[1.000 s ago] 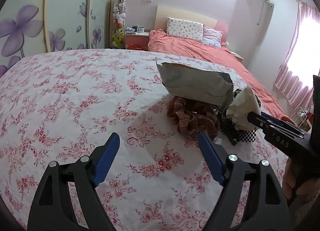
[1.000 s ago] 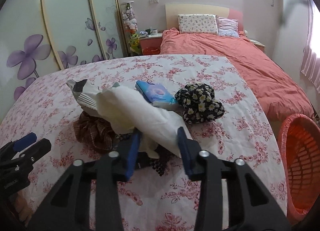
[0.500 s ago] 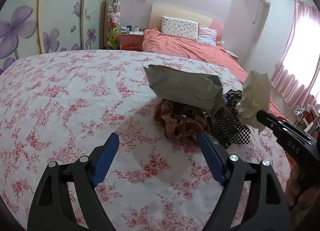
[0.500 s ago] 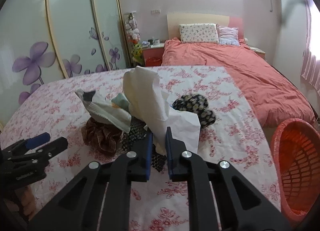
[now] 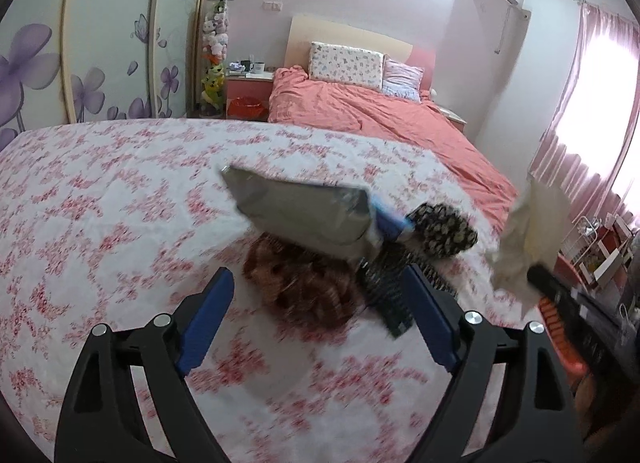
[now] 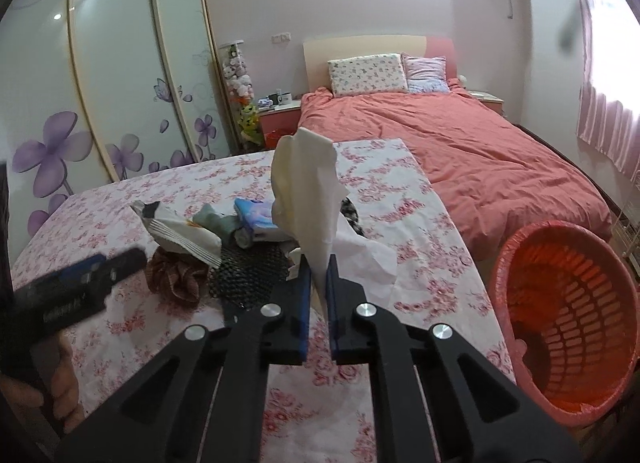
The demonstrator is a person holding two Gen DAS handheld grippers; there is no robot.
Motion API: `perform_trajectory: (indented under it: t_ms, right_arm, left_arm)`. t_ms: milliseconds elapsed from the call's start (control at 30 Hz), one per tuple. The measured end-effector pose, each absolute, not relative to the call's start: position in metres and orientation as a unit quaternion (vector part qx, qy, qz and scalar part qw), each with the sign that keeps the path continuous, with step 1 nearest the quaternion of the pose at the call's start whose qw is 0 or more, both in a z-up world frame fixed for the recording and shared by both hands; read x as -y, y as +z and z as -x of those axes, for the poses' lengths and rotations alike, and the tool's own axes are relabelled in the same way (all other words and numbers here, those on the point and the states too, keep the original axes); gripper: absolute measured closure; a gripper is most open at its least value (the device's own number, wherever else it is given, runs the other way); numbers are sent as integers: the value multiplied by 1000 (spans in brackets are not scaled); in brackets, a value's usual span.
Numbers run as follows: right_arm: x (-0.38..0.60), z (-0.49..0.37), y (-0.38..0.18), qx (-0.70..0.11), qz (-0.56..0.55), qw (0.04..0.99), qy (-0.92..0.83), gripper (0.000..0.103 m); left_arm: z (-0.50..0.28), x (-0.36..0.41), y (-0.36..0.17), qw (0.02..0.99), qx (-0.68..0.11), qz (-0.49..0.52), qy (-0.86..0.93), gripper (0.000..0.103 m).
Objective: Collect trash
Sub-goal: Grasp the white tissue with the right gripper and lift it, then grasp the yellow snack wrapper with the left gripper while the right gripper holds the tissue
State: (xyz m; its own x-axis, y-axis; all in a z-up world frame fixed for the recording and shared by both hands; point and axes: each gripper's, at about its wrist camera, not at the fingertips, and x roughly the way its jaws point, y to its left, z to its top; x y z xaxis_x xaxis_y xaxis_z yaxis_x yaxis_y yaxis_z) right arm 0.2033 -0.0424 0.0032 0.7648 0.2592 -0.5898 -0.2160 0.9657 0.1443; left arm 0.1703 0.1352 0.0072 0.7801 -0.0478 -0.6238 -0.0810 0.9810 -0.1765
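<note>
My right gripper (image 6: pixel 318 275) is shut on a crumpled white tissue (image 6: pixel 306 187) and holds it up above the floral table (image 6: pixel 420 247). The tissue also shows at the right in the left wrist view (image 5: pixel 530 235). A red plastic basket (image 6: pixel 568 315) stands on the floor right of the table. My left gripper (image 5: pixel 316 315) is open and empty, low over the table before a pile: a silver snack bag (image 5: pixel 304 215), a brown plaid scrunchie (image 5: pixel 308 287), a checkered black cloth (image 5: pixel 386 283), a blue packet (image 6: pixel 256 219) and a black floral hat (image 5: pixel 444 227).
A bed with a salmon cover (image 6: pixel 480 155) lies beyond the table. A wardrobe with purple flowers (image 6: pixel 100 103) lines the left wall. A nightstand (image 5: pixel 248 93) and a tower of plush toys (image 5: pixel 214 59) stand at the back. Pink curtains (image 5: pixel 592 111) hang at the right.
My right gripper closed on the tissue, lifted it off the pile and swung right toward the basket. My left gripper stayed open and shifted slightly toward the pile.
</note>
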Motion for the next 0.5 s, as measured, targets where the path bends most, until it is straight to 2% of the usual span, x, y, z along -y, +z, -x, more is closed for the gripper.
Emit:
perform_trajectory:
  t_ms: [333, 500]
  right_arm:
    - [58, -204, -8, -333, -39, 936, 111, 95]
    - [60, -203, -11, -335, -42, 935, 109, 95]
  left_arm:
    - [-218, -116, 7, 931, -346, 87, 75, 16]
    - [-213, -127, 4, 931, -349, 81, 70, 32]
